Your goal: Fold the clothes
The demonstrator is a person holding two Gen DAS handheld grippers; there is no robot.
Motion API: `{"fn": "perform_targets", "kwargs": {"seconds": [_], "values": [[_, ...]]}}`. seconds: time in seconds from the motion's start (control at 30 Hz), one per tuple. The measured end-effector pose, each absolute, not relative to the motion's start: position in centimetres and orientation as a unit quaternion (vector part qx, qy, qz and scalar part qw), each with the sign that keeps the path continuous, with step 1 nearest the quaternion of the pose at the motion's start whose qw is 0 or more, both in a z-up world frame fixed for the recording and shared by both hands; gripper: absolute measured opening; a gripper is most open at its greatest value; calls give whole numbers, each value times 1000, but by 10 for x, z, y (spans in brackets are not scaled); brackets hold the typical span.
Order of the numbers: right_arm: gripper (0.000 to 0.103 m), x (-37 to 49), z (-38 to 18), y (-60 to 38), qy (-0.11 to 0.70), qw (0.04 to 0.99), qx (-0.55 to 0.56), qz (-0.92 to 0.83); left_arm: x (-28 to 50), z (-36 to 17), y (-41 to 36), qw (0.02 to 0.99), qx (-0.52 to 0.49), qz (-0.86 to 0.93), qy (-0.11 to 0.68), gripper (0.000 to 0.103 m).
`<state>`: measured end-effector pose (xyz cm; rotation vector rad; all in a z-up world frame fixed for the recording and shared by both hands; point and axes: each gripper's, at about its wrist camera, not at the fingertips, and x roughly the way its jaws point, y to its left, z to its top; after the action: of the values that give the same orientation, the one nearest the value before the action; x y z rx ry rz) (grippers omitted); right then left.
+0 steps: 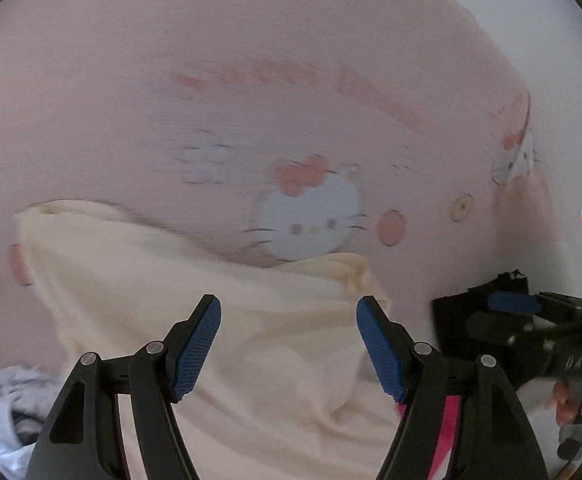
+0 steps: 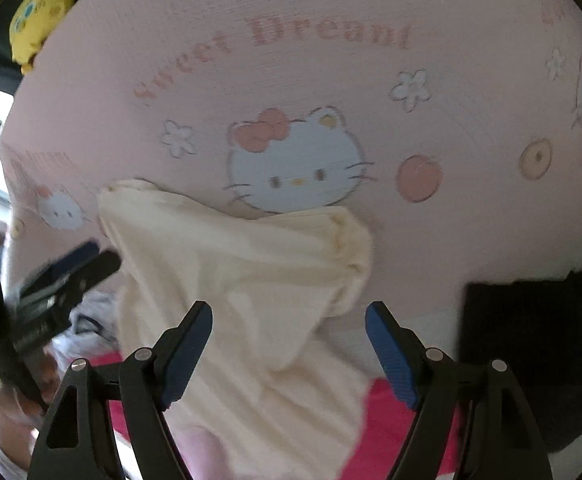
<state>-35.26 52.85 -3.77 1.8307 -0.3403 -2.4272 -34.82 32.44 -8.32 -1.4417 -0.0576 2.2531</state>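
Below me lies a pink sheet point(image 2: 291, 8) printed with white cartoon cat faces point(image 2: 297, 168), small flowers, round peach dots and the words "Sweet Dream" in darker pink. I hold a pair of black tongs with blue pads in each hand, both pointing steeply down at it.

My left tongs point(image 1: 289, 344) stand wide open with nothing between the pads. My right tongs point(image 2: 289, 350) are also wide open and grip nothing.

A cream garment point(image 2: 251, 264) lies crumpled on the sheet, right under both pairs of tongs. Its far edge touches the chin of the biggest cat face. One far corner bunches into a thick gathered knot point(image 2: 351, 244), the other ends in a small point point(image 2: 119, 190). The cloth runs toward me in loose folds and passes under both sets of open pads, though whether any pad touches it I cannot tell.

Bright pink cloth point(image 2: 387, 432) shows beneath the cream garment's near edge. A black cloth point(image 2: 531, 352) lies off to the right of it. A heap of white and grey clothes point(image 1: 7, 412) sits to the left. A yellow plush toy point(image 2: 41, 8) rests past the sheet's far left edge.

From each camera the other tongs show blurred at the side, with my fingers point(image 1: 567, 404) on the handle.
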Motion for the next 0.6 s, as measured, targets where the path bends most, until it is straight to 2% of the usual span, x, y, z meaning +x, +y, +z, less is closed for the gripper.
{"fn": "perform_targets", "kwargs": {"seconds": [0.07, 0.3, 0.43, 0.6], "values": [[78, -357, -49, 546, -117, 22, 611, -783, -356, -95, 351, 238, -545, 804, -1, 69], [78, -356, -94, 611, -230, -25, 619, -750, -382, -132, 412, 249, -597, 761, 53, 69], [78, -361, -115, 631, -265, -37, 623, -735, -392, -145, 432, 273, -614, 735, 90, 69], [78, -391, -140, 626, -218, -35, 633, -742, -401, -160, 435, 299, -629, 715, 61, 69]]}}
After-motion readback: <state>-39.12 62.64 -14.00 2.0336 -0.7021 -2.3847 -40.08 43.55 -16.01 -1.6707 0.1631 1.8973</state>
